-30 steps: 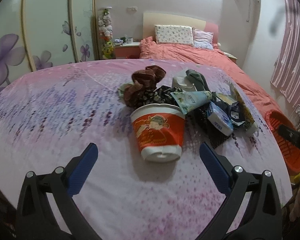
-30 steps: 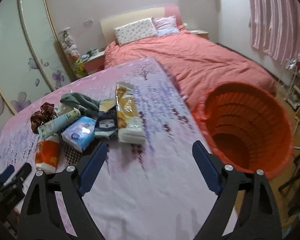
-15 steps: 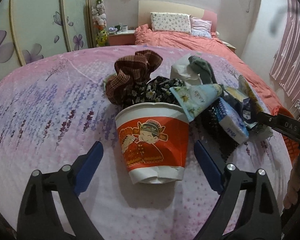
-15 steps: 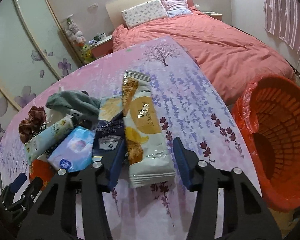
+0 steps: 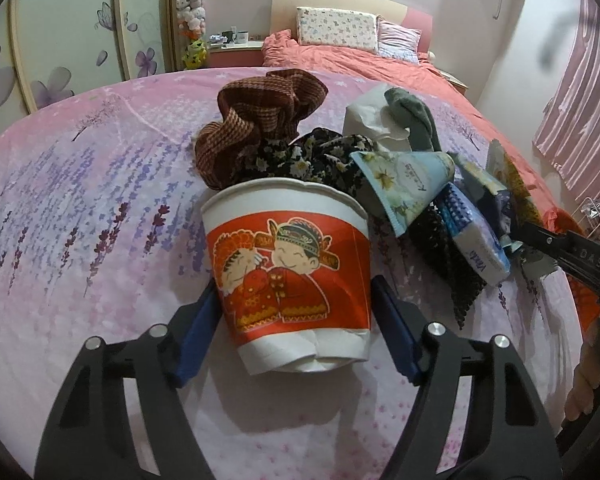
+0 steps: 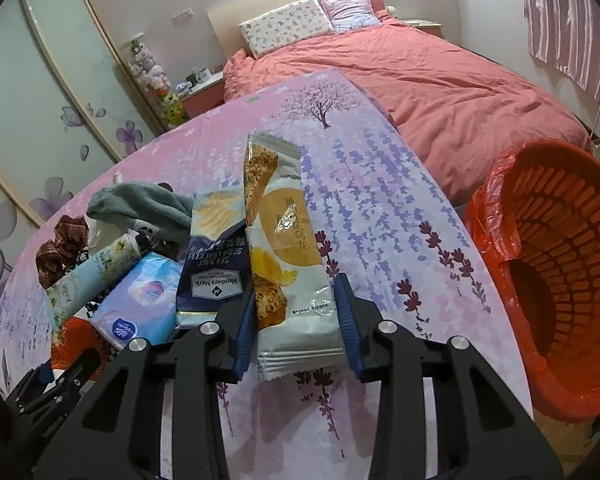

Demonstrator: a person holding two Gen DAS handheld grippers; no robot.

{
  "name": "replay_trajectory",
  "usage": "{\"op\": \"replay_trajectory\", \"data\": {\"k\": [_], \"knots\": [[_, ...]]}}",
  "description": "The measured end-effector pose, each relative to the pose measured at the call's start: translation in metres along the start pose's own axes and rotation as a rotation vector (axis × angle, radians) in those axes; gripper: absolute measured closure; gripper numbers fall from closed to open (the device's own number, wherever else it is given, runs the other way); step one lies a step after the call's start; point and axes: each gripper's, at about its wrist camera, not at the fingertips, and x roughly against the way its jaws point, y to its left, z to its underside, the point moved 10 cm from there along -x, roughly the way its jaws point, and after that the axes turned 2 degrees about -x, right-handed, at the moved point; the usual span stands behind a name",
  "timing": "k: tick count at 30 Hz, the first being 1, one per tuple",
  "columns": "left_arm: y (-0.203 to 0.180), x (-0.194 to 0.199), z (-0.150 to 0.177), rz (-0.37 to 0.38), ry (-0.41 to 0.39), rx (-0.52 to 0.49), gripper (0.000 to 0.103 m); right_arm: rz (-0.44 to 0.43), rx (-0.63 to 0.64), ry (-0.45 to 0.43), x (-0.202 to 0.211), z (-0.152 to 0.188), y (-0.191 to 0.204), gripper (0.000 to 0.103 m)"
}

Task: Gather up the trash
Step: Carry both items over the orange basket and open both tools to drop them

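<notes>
Left claw (image 5: 292, 320) brackets the paper cup (image 5: 288, 268) on the desk (image 5: 80, 240), jaws just closing, pads at its sides. Cloth pile (image 5: 260, 128) crowds 12 o'clock. Right claw (image 6: 296, 320) narrowed around the snack packet (image 6: 288, 248); we see the red basket (image 6: 560, 280) at 3 o'clock.

Readable text: "Member's Mark" plus "SEA SALT", upside down, on the dark blue snack bag (image 6: 214, 276). Chinese characters ending "乌龙" on the white-and-yellow snack packet (image 6: 290, 264); its small print near the bottom edge is too small to read. "DAS" on the black arm of the right gripper (image 5: 562, 250). "Vinda", partly visible, on the blue tissue pack (image 5: 474, 246). Script on the light blue tube (image 5: 410, 178) is illegible.
</notes>
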Motion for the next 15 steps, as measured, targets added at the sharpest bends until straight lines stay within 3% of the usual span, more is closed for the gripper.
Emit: {"op": "replay_trajectory", "data": {"k": [7,15], "knots": [[0.010,0.008,-0.001,0.008,-0.018,0.012,0.032,-0.018,0.010,-0.037,0.016,-0.002,0.006,0.068],[0.015,0.044,-0.003,0.002,-0.078,0.008,0.032,-0.028,0.015,-0.087,0.039,-0.001,0.006,0.068]]}}
